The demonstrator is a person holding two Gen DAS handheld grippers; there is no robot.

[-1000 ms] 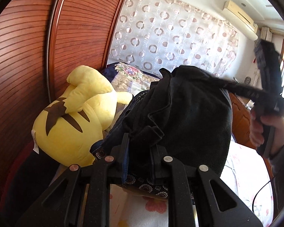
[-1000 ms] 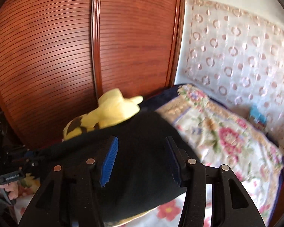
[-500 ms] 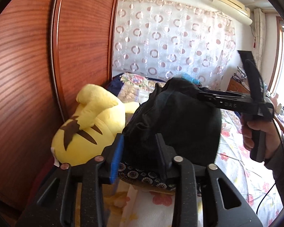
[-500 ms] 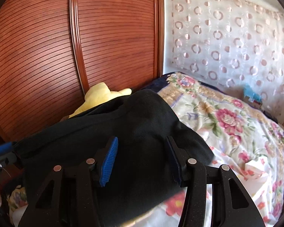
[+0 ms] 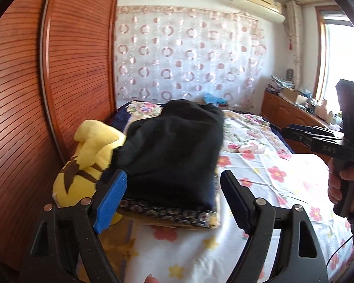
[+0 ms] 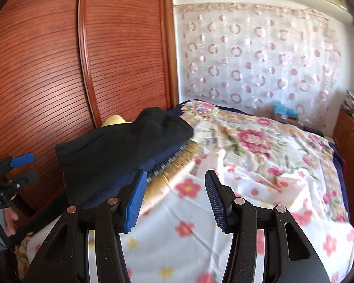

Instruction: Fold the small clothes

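Observation:
A black folded garment [image 5: 172, 146] lies on a stack of folded cloth with a navy and gold patterned edge [image 5: 167, 212] on the flowered bed. My left gripper [image 5: 173, 179] sits just in front of it. Its jaws are opening wide; the garment's near edge shows between them and no pad presses on it. In the right wrist view the same black garment [image 6: 120, 146] is at the left. My right gripper [image 6: 174, 176] is open over the bare sheet beside the stack, nothing between its fingers. A hand holds each gripper: the right gripper [image 5: 288, 132] and the left gripper [image 6: 27, 168] show in each other's views.
A yellow plush toy [image 5: 87, 155] leans against the slatted wooden wardrobe door [image 5: 47, 94] left of the stack. The flowered sheet [image 5: 259, 172] stretches right toward a wooden cabinet [image 5: 285, 110] with clutter. A circle-patterned curtain [image 5: 188, 59] hangs behind the bed.
The left jaws spread and let go of the black garment, which now rests on the stack. The right gripper slid off the garment to the right, over the sheet.

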